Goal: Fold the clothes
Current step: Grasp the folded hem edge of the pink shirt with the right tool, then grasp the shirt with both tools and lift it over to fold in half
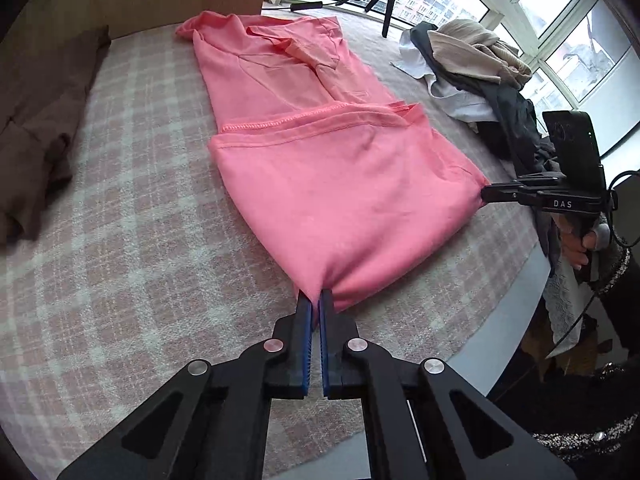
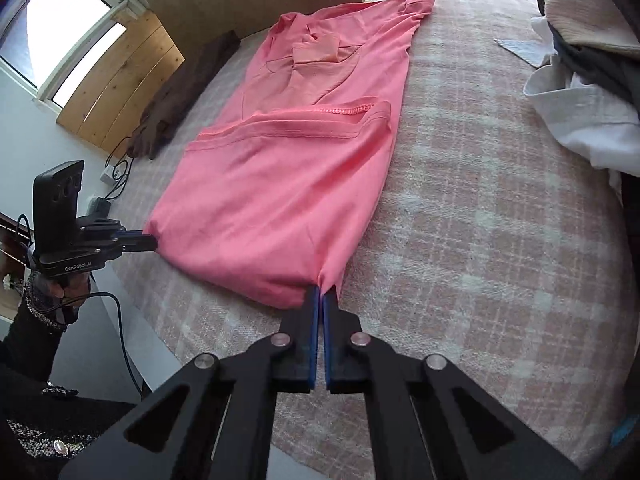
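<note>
A pink shirt (image 1: 320, 184) lies lengthwise across the middle of both views on a bed with a pink-and-white plaid cover (image 1: 120, 240), its lower part doubled back so the hem crosses the garment's middle. The left gripper (image 1: 314, 300), at the bottom centre of its own view, has its blue-padded fingers clamped on one near corner of the fold, and the right gripper (image 2: 321, 295) is pinched likewise on the other corner. A heap of unfolded clothes (image 1: 472, 68) sits at the upper right, and a brown garment (image 1: 44, 120) lies at the left edge.
</note>
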`<state>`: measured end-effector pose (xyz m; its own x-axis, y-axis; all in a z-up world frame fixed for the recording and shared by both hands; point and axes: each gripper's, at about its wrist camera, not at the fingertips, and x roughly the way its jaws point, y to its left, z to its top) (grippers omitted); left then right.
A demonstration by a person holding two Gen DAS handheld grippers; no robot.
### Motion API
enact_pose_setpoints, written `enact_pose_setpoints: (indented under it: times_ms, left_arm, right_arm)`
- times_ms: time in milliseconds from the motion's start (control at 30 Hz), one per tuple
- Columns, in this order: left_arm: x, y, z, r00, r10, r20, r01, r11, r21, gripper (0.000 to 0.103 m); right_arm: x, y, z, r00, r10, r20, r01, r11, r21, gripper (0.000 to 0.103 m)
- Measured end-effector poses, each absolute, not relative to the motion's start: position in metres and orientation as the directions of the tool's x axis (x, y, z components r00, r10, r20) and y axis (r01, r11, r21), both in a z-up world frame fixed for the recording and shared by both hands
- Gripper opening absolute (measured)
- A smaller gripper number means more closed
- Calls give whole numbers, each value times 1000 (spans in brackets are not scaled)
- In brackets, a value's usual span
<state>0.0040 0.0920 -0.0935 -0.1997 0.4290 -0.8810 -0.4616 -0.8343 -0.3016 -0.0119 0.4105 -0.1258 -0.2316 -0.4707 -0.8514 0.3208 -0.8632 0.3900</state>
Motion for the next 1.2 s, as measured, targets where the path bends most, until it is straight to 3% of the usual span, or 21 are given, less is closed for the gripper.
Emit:
enact_pose_setpoints:
  times_ms: [67, 167, 300, 500, 567, 667, 767, 900, 1033, 1200]
  left_arm:
    - [-3, 88, -112, -137, 377, -916, -422, -859, -290, 4]
    - [-6, 81, -97, -168, 387, -907, -418, -861, -290, 9]
    - [-14, 89, -64, -252, 430, -867, -476, -835, -276, 23]
    - [-59, 136, -77, -249, 445, -860, -565, -788, -244, 23]
    - [-76, 144, -94, -226, 393, -891, -565, -798, -209, 23]
    - [-96, 139, -88, -226, 332, -916, -560, -814, -156, 19]
    - [-120, 113, -38, -350, 281, -893, -539, -841, -53, 27]
    - [-170, 87, 3, -434, 255, -864, -475, -879, -20, 31]
    - [-214, 89, -1, -446, 249, -860, -455, -890, -22, 38]
    - [-264, 105, -31, -400, 226, -888, -485, -874, -4, 39]
  right_arm:
    - [-11, 413, -132, -221, -387, -895, 312, -898, 312, 2]
    - [-10, 412, -137, -187, -308, -933, 308, -920, 242, 2]
    - [-20, 402, -99, -308, -390, -868, 341, -897, 281, 3]
    - [-81, 355, -114, -302, -443, -844, 428, -854, 296, 3]
    - [-94, 359, -135, -277, -325, -904, 381, -901, 207, 3]
    - [-99, 388, -121, -236, -308, -922, 329, -918, 222, 2]
    - [-99, 412, -64, -316, -332, -889, 356, -910, 213, 7]
    - [-124, 435, 5, -437, -384, -813, 371, -901, 226, 32]
    - [-179, 433, 26, -514, -371, -773, 368, -910, 192, 32]
    - [-252, 424, -16, -468, -334, -818, 308, -929, 203, 32]
